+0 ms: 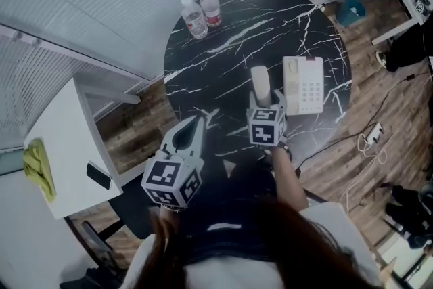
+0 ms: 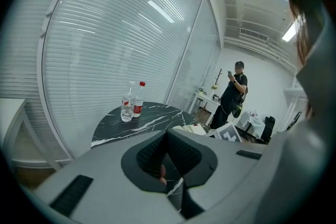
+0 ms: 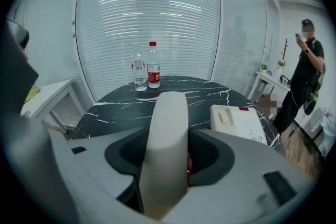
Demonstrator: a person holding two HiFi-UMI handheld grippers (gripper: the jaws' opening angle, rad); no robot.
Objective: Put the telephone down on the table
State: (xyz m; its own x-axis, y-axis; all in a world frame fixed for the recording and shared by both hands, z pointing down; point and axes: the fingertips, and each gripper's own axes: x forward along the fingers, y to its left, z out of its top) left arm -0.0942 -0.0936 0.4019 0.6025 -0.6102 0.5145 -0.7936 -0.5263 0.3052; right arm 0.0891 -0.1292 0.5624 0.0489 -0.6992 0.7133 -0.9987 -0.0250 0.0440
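Observation:
My right gripper (image 1: 265,101) is shut on a white telephone handset (image 1: 260,83), which it holds upright over the near right part of the round black marble table (image 1: 230,44). In the right gripper view the handset (image 3: 167,134) stands between the jaws of that gripper (image 3: 168,160) and hides the gap. The white telephone base (image 1: 303,84) lies flat on the table just right of the handset, and its cradle (image 3: 239,123) holds nothing. Off the table's near left edge, my left gripper (image 1: 192,126) is shut with nothing in it; its pads (image 2: 181,152) meet.
Two clear water bottles (image 1: 201,10) stand at the table's far left edge. A white side table (image 1: 67,145) at the left carries a yellow cloth (image 1: 39,169) and a dark phone (image 1: 99,176). A person (image 3: 305,65) stands beyond the table. Cables (image 1: 369,139) lie on the floor.

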